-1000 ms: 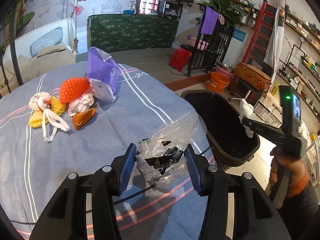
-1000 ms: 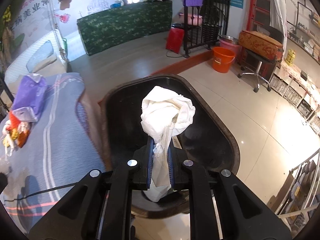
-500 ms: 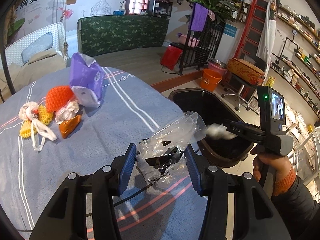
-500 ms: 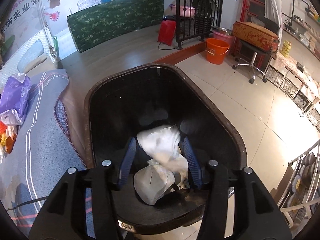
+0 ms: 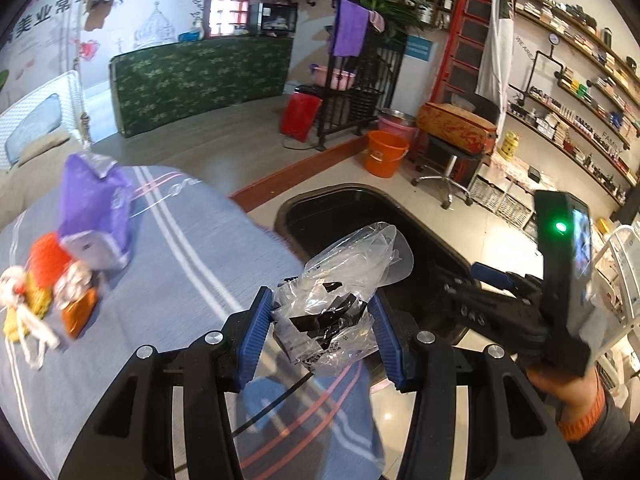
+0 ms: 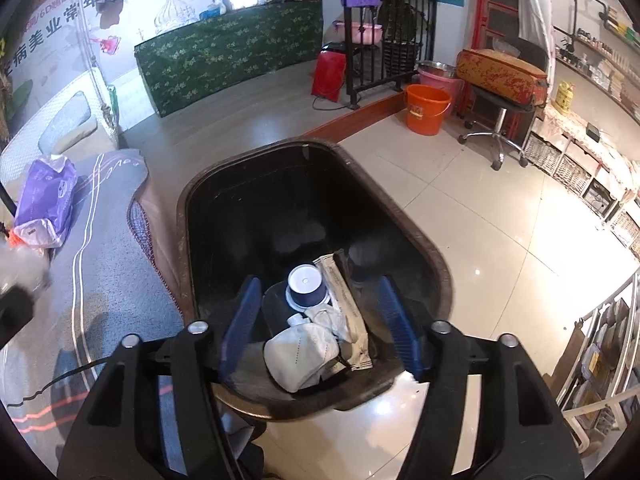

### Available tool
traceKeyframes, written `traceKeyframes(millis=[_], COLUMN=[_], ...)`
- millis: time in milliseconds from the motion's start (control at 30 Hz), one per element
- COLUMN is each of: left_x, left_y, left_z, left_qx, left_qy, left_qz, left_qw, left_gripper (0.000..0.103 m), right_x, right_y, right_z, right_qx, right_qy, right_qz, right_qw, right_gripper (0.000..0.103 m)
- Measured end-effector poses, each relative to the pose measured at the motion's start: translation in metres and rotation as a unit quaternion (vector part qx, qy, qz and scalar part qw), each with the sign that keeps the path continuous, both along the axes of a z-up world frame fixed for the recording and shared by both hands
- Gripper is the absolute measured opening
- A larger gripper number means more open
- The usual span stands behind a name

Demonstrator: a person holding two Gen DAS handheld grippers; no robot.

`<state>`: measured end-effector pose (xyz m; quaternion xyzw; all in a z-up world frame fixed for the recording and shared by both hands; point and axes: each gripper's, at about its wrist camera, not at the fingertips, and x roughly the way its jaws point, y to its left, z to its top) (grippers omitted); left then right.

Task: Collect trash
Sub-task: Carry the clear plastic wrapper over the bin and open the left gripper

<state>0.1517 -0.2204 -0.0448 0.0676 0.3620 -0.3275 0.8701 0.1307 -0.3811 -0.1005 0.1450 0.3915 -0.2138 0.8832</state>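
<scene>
My left gripper (image 5: 320,324) is shut on a crumpled clear plastic bag (image 5: 344,280) with black bits inside, held above the table's right edge next to the black trash bin (image 5: 320,216). My right gripper (image 6: 320,320) is open and empty above the bin (image 6: 200,216), which holds a white mask (image 6: 300,356), a white cup (image 6: 306,284) and a paper wrapper (image 6: 344,300). On the table lie a purple bag (image 5: 96,208), an orange foam net (image 5: 48,256), an orange wrapper (image 5: 80,312) and a white and yellow bundle (image 5: 20,308).
The table has a grey-blue striped cloth (image 5: 168,280) with a black cable (image 5: 272,404) across it. On the tiled floor beyond the bin stand an orange bucket (image 6: 426,108), a stool on wheels (image 6: 496,120) and a black rack (image 6: 380,52). Shelves (image 5: 580,92) line the right wall.
My right gripper opened and dropped the white crumpled trash into the bin. My left gripper lifted the clear plastic bag and carried it right, toward the bin.
</scene>
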Motion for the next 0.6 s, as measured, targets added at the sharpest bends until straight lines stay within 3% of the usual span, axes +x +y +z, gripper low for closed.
traceKeyframes(millis=[600], left_x=[0.02], left_y=[-0.091], left_z=[-0.022], left_qx=[0.031], left_qy=[0.028], left_qz=[-0.059], left_qw=[0.9974], left_gripper=[0.049], right_x=[-0.044], right_y=[-0.042], right_z=[-0.003], right_qx=[0.012], right_qy=[0.001], right_qz=[-0.064], right_qw=[0.998], right_gripper=[0.067])
